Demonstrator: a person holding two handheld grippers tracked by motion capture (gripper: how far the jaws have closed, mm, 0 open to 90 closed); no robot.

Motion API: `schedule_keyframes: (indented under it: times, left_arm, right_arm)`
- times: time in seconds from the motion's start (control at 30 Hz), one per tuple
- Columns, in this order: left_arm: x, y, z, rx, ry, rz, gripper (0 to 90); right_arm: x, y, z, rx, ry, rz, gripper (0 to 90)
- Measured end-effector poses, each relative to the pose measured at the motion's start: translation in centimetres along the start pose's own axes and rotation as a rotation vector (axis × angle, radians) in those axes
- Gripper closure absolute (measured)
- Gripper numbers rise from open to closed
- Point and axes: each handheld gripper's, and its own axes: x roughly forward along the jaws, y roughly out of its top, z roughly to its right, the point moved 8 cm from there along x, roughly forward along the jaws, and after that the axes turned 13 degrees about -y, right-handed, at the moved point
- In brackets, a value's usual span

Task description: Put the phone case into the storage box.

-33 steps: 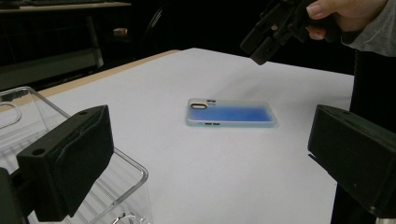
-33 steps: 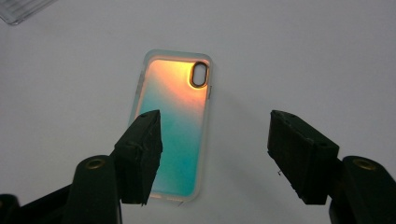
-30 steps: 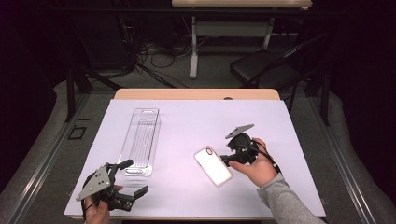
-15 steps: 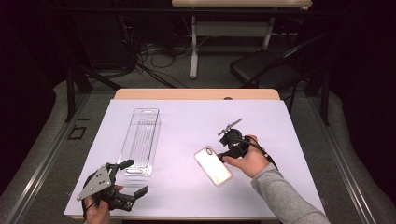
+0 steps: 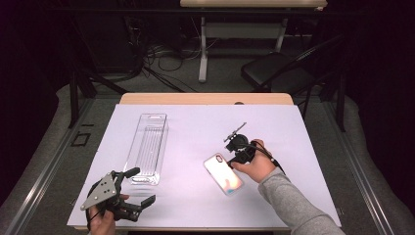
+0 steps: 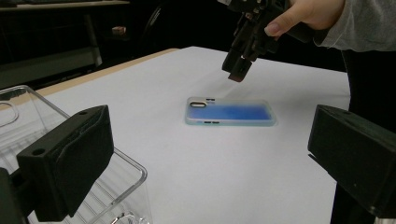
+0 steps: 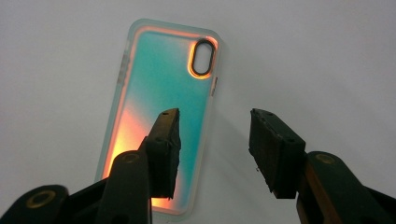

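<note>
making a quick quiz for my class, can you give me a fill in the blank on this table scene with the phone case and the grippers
1. The phone case lies flat on the ____ table cover.
2. The right hand-held gripper hangs ____ the case, not touching it.
3. The clear plastic tray lies nearest the ____ hand-held gripper.
4. The camera cutout in the case is ____ in shape.

Missing words: white; above; left; oval

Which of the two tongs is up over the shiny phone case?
The right tongs, hanging above the phone case with jaws apart and just closing, nothing between them. The left tongs sit low by the clear plastic tray.
</note>
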Motion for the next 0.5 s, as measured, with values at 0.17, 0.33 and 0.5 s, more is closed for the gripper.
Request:
schedule_keyframes:
  times: [0.17,0.33,0.5]
  left_arm:
    - [0.0,0.0,0.0,-0.002,-0.003,0.001,0.3]
    - [0.0,0.0,0.0,-0.002,-0.003,-0.002,0.3]
    - [0.0,0.0,0.0,-0.001,-0.004,-0.001,0.3]
  right_arm:
    - [0.6,0.1,0.0,0.008,0.011,-0.031,55.6]
    - [1.4,0.0,-0.1,0.026,0.002,-0.059,54.2]
    - [1.8,-0.1,-0.4,0.092,0.01,-0.101,55.1]
